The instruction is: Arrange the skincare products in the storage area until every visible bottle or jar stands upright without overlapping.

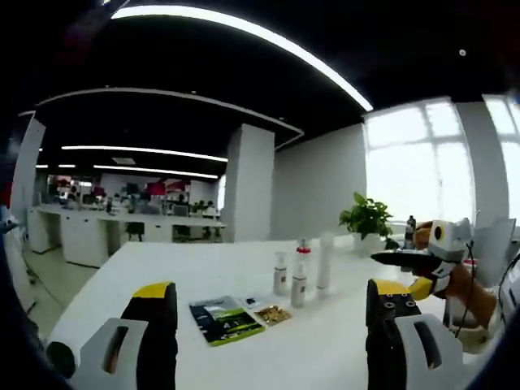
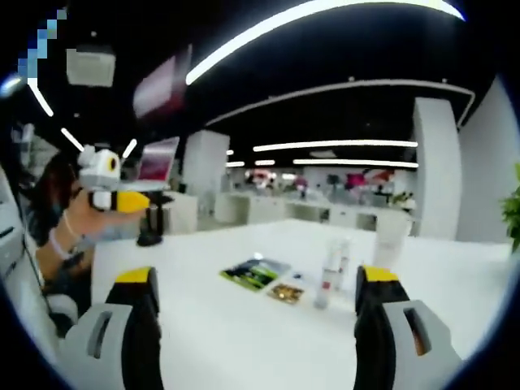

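Bottles upright on the worktop, both jaws released

We hold our left gripper (image 1: 272, 325) above the near edge of the white worktop (image 1: 162, 268), its yellow-tipped jaws spread wide with nothing between them. Our right gripper (image 2: 253, 321) hangs over the same worktop from another side, jaws likewise parted and empty. In the left gripper view the right gripper comes in from the right edge, held in a hand (image 1: 467, 288); in the right gripper view the left gripper appears at the left, also held in a hand (image 2: 81, 215).

Out near the middle of the worktop we see a small group of skincare bottles (image 1: 301, 272) standing upright, close together: a short pale pump bottle, a white bottle with a red band, and a taller white tube just beside them. In the right gripper view the same group is blurred, so we cannot tell there whether any touch. Near the bottles, toward us, lies a flat dark green packet (image 1: 225, 319), and just beside it a small clear sachet (image 1: 272, 314) with brownish contents. A potted green plant (image 1: 367, 218) stands at the far side by the window.
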